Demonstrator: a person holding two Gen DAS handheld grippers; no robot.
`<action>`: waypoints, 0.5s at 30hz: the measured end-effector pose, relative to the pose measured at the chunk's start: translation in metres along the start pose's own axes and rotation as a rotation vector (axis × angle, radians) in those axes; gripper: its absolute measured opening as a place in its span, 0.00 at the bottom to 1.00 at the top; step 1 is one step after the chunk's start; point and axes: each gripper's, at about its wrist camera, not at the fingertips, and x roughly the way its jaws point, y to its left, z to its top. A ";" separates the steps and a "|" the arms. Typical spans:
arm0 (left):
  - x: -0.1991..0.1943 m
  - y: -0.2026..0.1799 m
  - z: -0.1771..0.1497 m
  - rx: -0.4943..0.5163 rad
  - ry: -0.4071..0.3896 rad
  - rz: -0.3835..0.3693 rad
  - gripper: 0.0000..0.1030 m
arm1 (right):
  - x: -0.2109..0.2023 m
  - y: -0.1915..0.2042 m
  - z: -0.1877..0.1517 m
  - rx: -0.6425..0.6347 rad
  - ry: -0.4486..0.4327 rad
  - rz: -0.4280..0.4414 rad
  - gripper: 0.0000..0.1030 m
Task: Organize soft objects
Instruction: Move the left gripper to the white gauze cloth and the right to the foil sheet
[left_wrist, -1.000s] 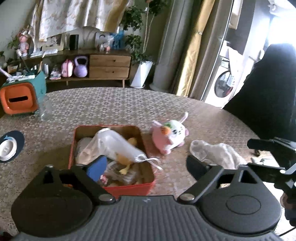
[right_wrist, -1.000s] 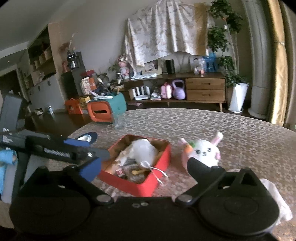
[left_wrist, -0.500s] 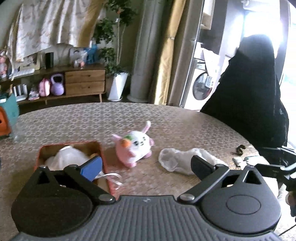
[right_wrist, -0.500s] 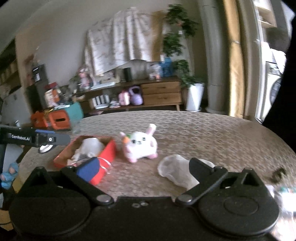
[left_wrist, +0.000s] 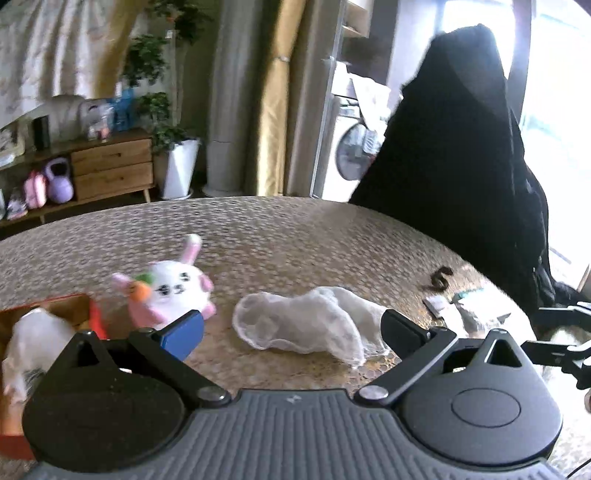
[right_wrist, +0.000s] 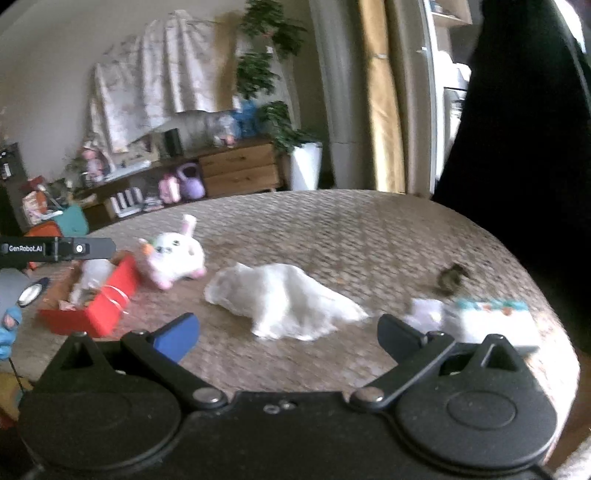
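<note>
A crumpled white cloth lies on the patterned round table, just ahead of both grippers. A pink-and-white plush bunny sits to its left, beside a red box that holds white bags and small items. My left gripper hovers open over the table, its jaws spread on either side of the cloth's near edge and holding nothing. My right gripper is also open and empty, right behind the cloth.
Small packets and a dark hair tie lie at the table's right edge. A black chair back rises behind that edge. A sideboard, a plant pot and curtains stand across the room.
Both grippers have swung to the right, from facing the red box to facing the white cloth. The box and bunny have slid to the left of each view. Both stayed open.
</note>
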 end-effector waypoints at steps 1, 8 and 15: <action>0.006 -0.006 0.000 0.009 0.005 -0.008 1.00 | 0.000 -0.006 -0.002 0.006 0.004 -0.012 1.00; 0.054 -0.036 -0.002 0.033 0.048 -0.020 1.00 | 0.005 -0.043 -0.015 -0.005 0.030 -0.109 1.00; 0.104 -0.052 -0.007 0.043 0.104 -0.019 1.00 | 0.021 -0.081 -0.023 0.013 0.066 -0.181 1.00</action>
